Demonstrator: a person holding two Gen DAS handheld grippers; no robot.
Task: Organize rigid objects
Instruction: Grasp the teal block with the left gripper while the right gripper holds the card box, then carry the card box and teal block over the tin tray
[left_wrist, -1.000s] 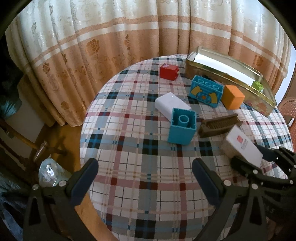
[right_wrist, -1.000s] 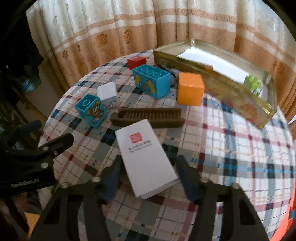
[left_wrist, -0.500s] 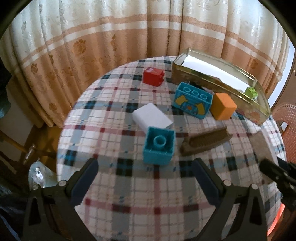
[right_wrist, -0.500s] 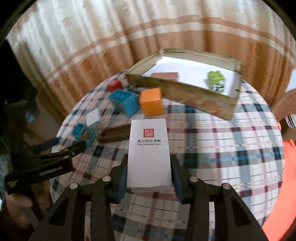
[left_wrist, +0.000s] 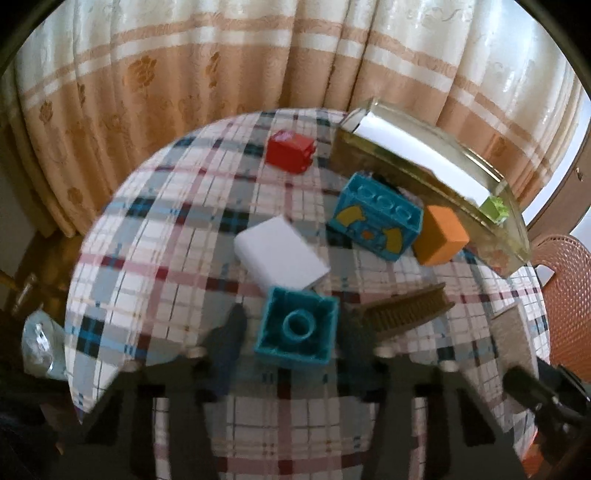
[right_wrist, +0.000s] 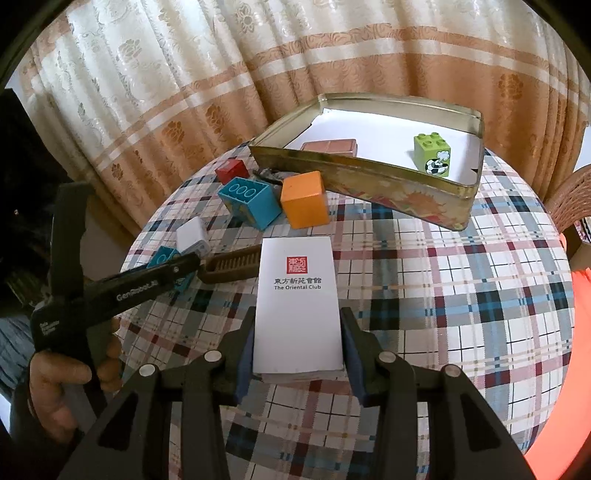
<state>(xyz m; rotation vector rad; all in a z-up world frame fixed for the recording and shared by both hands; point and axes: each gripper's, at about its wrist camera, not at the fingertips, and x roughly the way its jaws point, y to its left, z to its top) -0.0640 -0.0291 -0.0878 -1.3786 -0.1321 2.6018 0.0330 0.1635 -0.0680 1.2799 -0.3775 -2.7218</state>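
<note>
Right claw (right_wrist: 297, 354) clamps the white card box (right_wrist: 298, 306) above the desk (right_wrist: 461, 295); left claw (left_wrist: 291, 332), its jaws just closing, brackets the teal brick (left_wrist: 297, 326), risking a skewed pinch that nudges the neighbouring comb (left_wrist: 406, 308).

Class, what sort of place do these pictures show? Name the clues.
Probably a room in a home: a round table under a plaid tablecloth, floor-length cream and tan floral curtains behind it, and an orange woven chair beside it.
</note>
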